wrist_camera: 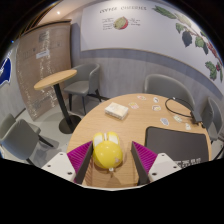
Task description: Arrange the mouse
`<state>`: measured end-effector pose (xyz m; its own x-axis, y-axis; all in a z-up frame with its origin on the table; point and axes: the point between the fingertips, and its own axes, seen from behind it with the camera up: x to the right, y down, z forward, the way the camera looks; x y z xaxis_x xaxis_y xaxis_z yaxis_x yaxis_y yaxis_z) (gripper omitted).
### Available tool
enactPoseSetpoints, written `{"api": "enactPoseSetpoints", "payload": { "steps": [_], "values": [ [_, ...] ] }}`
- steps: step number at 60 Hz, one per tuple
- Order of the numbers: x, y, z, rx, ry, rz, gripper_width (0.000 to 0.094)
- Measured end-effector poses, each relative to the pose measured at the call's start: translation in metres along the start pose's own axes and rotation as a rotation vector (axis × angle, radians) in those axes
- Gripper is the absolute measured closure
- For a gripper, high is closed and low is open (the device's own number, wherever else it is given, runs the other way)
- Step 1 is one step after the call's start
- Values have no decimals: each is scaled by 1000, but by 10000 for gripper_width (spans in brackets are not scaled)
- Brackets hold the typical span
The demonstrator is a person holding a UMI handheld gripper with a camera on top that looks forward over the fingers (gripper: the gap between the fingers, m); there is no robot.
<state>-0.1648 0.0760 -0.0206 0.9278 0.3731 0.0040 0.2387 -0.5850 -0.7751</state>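
A yellow mouse [109,152] sits on the wooden table [140,118] between the two fingers of my gripper [112,158]. The magenta pads stand on either side of it. The left pad is close against the mouse, and a small gap shows between the mouse and the right pad. The fingers are open around it. A dark flat mat [178,142] lies on the table just ahead and to the right of the right finger.
A small tan box [117,110] and a few small items lie further back on the table, with a black cable [185,110] beyond the mat. A round wooden stand table [55,80] and grey chairs [20,135] stand to the left.
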Motion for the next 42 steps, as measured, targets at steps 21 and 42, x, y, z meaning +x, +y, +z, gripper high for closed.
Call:
{"api": "enactPoseSetpoints", "payload": {
  "steps": [21, 42],
  "values": [
    [5, -42, -41, 148, -74, 4, 554],
    [196, 14, -108, 106, 240, 108, 555]
  ]
}}
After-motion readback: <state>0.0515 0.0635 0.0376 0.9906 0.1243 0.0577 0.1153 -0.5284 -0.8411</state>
